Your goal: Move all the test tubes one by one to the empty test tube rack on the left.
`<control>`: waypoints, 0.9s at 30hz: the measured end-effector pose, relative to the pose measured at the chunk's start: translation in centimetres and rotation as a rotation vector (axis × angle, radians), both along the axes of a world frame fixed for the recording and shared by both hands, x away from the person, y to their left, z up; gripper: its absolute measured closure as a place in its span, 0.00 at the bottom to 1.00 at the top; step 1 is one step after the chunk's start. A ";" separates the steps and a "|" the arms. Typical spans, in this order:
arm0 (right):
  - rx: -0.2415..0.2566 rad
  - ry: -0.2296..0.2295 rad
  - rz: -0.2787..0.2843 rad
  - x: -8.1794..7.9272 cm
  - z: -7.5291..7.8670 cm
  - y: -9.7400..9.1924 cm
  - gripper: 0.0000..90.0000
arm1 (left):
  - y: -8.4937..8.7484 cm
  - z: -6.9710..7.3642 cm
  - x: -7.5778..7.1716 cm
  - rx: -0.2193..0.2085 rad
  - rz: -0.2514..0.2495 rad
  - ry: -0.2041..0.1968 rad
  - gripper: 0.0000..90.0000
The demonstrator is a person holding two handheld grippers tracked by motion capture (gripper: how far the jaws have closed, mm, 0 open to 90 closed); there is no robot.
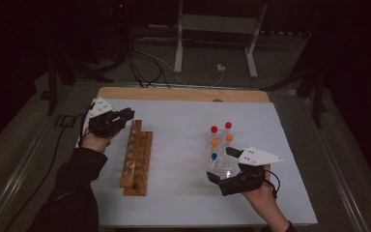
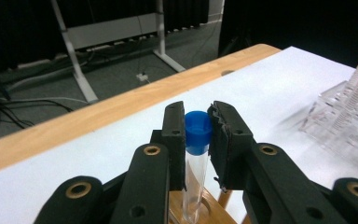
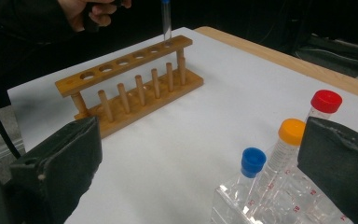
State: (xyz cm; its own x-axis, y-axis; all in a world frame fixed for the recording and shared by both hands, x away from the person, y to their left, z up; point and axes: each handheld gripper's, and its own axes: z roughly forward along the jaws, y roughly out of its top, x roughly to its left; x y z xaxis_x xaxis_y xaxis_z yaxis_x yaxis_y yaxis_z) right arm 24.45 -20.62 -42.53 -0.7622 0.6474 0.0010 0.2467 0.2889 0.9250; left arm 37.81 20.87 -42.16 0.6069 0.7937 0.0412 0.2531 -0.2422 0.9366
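My left gripper (image 2: 198, 133) pinches a blue-capped clear tube (image 2: 196, 154), its tip entering the brown wooden rack's (image 1: 136, 162) end hole; five capped tubes (clear stand) remain; right gripper (image 3: 205, 163) spread wide.

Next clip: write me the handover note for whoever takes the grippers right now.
Left gripper: shut on the blue-capped tube, its lower end entering the far end hole of the wooden rack.
Right gripper: open, holding nothing, beside the clear rack.
Clear rack holds two red-capped, two orange-capped and one blue-capped tube.
Done: one tube brought to the wooden rack.
Left: seat it, release, then probably move the others.
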 end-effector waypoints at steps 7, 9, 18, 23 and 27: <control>0.000 0.004 0.005 -0.1 -0.2 0.1 0.00 | 0.0 -1.8 -0.1 0.010 0.004 0.033 0.86; -0.004 0.006 0.008 -0.1 -0.3 0.1 0.00 | 0.0 -2.1 -0.2 0.013 0.009 0.034 0.86; -0.006 0.015 0.019 -0.2 -0.7 0.0 0.00 | -0.3 -3.7 -0.2 0.021 0.017 0.045 0.86; -0.011 0.022 0.020 -0.2 -0.8 0.0 0.00 | -0.1 -3.9 -0.2 0.013 0.028 0.036 0.86; -0.015 0.027 0.018 -0.2 -0.9 -0.2 0.00 | -0.1 -4.2 -0.4 0.012 0.030 0.033 0.86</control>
